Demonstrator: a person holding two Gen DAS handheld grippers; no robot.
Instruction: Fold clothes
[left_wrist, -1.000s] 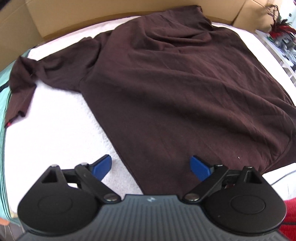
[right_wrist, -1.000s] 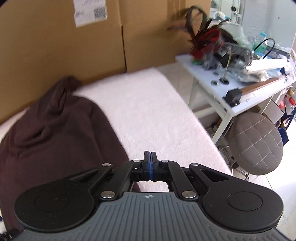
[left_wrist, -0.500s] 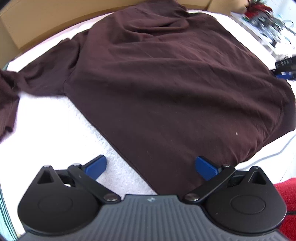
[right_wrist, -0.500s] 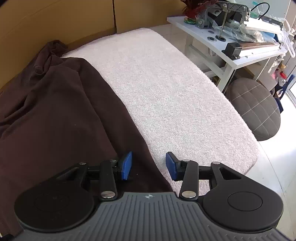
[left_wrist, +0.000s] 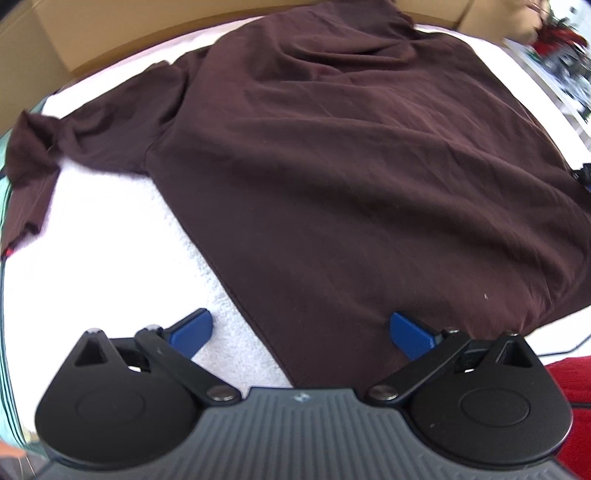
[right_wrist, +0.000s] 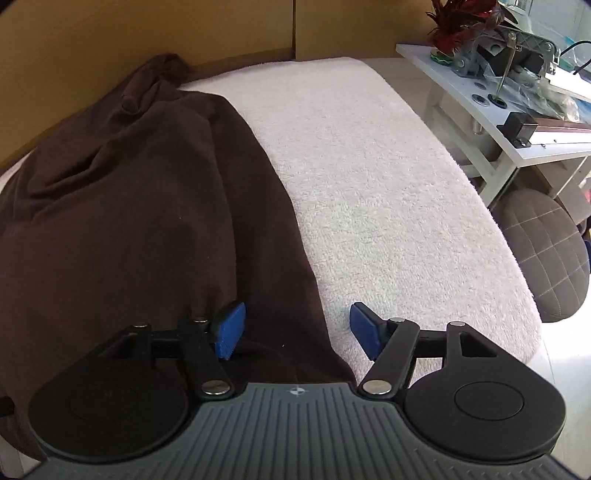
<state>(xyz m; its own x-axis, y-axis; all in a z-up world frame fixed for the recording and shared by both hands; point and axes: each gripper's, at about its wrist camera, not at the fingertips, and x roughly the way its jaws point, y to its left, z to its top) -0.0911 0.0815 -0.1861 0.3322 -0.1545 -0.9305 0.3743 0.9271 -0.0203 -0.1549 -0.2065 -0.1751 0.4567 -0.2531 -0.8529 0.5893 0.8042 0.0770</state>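
Brown shirt (left_wrist: 351, 166) spread on my white-towelled worktop (right_wrist: 388, 184).
Left gripper (left_wrist: 301, 330) released wide over its near hem; right gripper (right_wrist: 295, 328) opening, straddling its right edge.

Cardboard panels (right_wrist: 147, 33) stand behind the white towel-covered tabletop (right_wrist: 388, 184). At its right, a cluttered white side table (right_wrist: 517, 144) stands above 1 grey quilted seat (right_wrist: 546, 254), perhaps a stool.

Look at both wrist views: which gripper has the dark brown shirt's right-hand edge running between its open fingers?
The right gripper: the dark brown shirt ends between its fingers, white towel on the right. The left gripper straddles the opposite edge, towel on the left.
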